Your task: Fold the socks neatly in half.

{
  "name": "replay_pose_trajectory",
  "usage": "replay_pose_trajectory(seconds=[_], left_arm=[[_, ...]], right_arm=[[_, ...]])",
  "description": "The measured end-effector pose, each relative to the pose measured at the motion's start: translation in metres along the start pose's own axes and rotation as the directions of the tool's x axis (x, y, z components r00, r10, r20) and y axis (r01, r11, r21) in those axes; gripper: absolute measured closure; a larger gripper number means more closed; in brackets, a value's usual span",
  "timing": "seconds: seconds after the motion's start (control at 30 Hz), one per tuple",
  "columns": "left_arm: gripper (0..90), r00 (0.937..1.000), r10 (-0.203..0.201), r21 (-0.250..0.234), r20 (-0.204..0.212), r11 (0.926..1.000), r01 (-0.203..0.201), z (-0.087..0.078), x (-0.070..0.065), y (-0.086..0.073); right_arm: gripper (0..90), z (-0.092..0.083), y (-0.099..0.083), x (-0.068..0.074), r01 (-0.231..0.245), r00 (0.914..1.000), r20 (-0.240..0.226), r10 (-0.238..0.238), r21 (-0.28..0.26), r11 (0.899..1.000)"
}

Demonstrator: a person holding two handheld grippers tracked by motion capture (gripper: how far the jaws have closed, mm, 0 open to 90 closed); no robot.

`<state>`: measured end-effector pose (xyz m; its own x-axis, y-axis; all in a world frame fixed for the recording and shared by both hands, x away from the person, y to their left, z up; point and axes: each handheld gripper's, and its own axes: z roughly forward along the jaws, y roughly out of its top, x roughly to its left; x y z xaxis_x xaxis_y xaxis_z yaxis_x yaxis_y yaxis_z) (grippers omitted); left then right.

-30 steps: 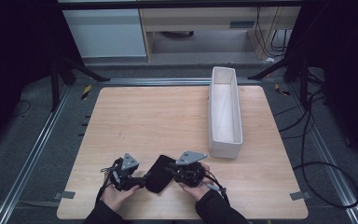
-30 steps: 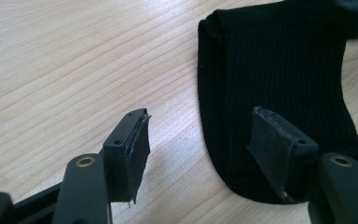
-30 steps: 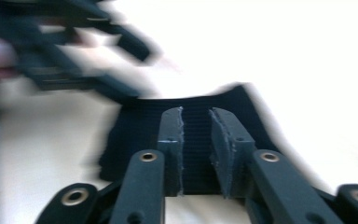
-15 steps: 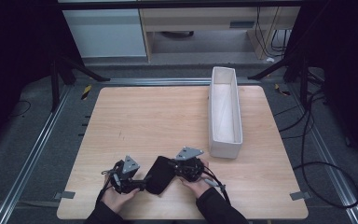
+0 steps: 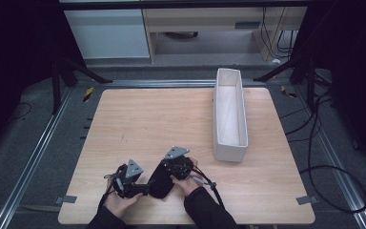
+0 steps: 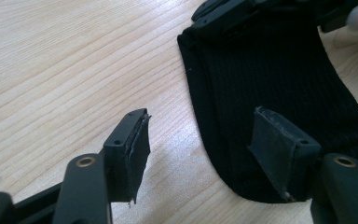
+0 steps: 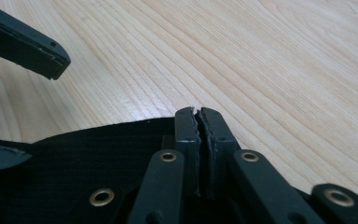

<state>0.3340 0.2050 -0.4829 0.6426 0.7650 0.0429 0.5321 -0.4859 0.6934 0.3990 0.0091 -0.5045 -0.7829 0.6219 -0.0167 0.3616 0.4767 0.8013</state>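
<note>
Black ribbed sock [image 6: 279, 79], soft and flat, lying on the wooden bench [image 5: 171, 119], near its front edge

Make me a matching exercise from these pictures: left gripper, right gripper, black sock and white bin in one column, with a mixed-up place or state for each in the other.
Things:
1. left gripper
2. right gripper
3. black sock
4. white bin

Descriptions:
A. stands along the table's right side
B. jaws wide open
C. lies flat on the wood between the hands
D. jaws pressed together at the fabric's edge

Pairs: 1-B, 2-D, 3-C, 4-A
</note>
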Motion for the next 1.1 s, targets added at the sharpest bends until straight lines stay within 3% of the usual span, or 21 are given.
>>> replay_pose_trajectory(seconds=[0.13, 0.27, 0.47, 0.6, 0.8, 1.0, 1.1], left_arm=[[34.6, 1.0, 0.005, -0.003, 0.003, 1.0, -0.005, 0.0, -0.002, 0.0], [34.4, 1.0, 0.002, -0.025, 0.002, 0.9997, -0.002, -0.004, -0.001, 0.002], [34.1, 0.9997, -0.008, -0.052, 0.024, 0.9986, 0.01, -0.018, 0.0, 0.003], [34.3, 0.9994, -0.01, -0.039, 0.032, 0.9992, 0.011, -0.024, -0.002, -0.004], [33.9, 0.9989, -0.002, -0.007, 0.046, 1.0, 0.002, -0.028, -0.004, -0.015], [34.4, 0.9981, 0.026, 0.037, 0.056, 0.9989, -0.028, -0.018, -0.008, -0.019], [34.9, 0.9977, 0.031, 0.049, 0.06, 0.9982, -0.034, -0.014, -0.009, -0.02]], right_arm=[[83.8, -0.02, -0.001, -0.002, -0.015, 0.9996, -0.023, 0.013, -0.051, 0.999], [80.7, -0.038, -0.006, -0.009, -0.01, 0.9997, -0.022, 0.009, -0.054, 0.998], [63.1, -0.062, -0.008, -0.034, -0.078, 0.9963, 0.03, 0.081, -0.085, 0.993], [56.6, -0.061, -0.015, -0.04, -0.094, 0.9949, 0.031, 0.096, -0.058, 0.994], [53.4, -0.048, -0.023, -0.037, -0.121, 0.9927, -0.011, 0.12, -0.029, 0.992], [54.3, -0.038, -0.031, -0.036, -0.139, 0.9899, -0.026, 0.14, 0.022, 0.99], [59.8, -0.035, -0.033, -0.034, -0.15, 0.9876, -0.042, 0.151, 0.032, 0.988]])
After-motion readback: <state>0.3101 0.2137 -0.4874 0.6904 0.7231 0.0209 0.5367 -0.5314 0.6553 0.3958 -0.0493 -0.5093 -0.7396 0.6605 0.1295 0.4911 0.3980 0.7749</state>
